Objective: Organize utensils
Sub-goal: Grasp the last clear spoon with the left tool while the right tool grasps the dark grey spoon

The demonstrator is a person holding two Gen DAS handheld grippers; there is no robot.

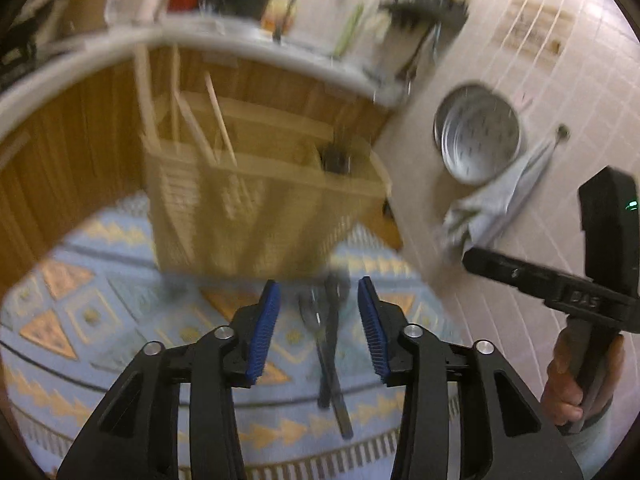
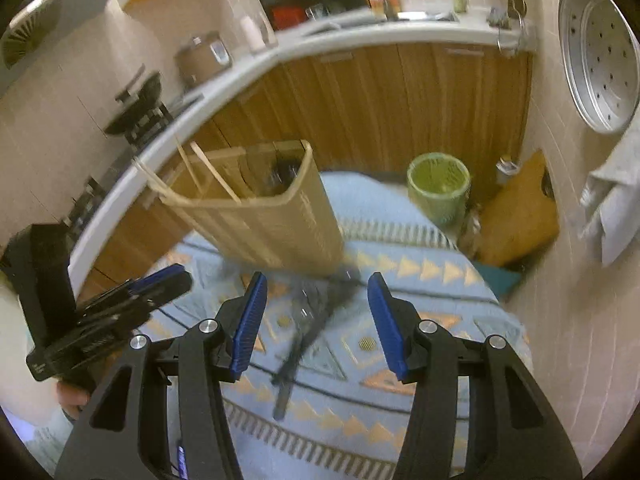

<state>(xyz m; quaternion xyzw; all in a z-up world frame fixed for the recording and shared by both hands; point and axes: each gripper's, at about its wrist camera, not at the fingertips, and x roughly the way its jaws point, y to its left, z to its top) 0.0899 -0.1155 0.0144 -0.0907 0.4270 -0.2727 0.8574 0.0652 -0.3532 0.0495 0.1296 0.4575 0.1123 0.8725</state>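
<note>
Left hand-held gripper (image 1: 319, 312) is spread wide with nothing between its blue pads (image 1: 264, 330), hovering over the patterned blue and orange cloth (image 1: 92, 320) that covers the surface below. Straight ahead of it, between the two fingers in the left wrist view, a couple of dark utensils (image 1: 330, 352) lie together on the cloth, handles pointing back toward the camera. They're pretty blurry, so I can't say exactly what kind they are, looks like a fork or spoon in there.

Just behind the utensils stands a woven bamboo utensil holder (image 1: 256, 208) with compartments; a few pale sticks (image 1: 218, 120) poke out of its left side and something dark sits in the right compartment (image 1: 336, 158).

Moving right, the right hand-held gripper (image 2: 318, 312) is also spread apart and holding nothing, aimed at the same utensils from the other side. In the left wrist view you can see its black body off to the right, gripped by a hand (image 1: 576, 380).

Further right there's a green wastebasket (image 2: 438, 184) on the floor by the wooden cabinets (image 2: 400, 100), and a perforated metal tray (image 2: 600, 56) hanging on the tiled wall with a grey towel (image 2: 616, 208) below it.
</note>
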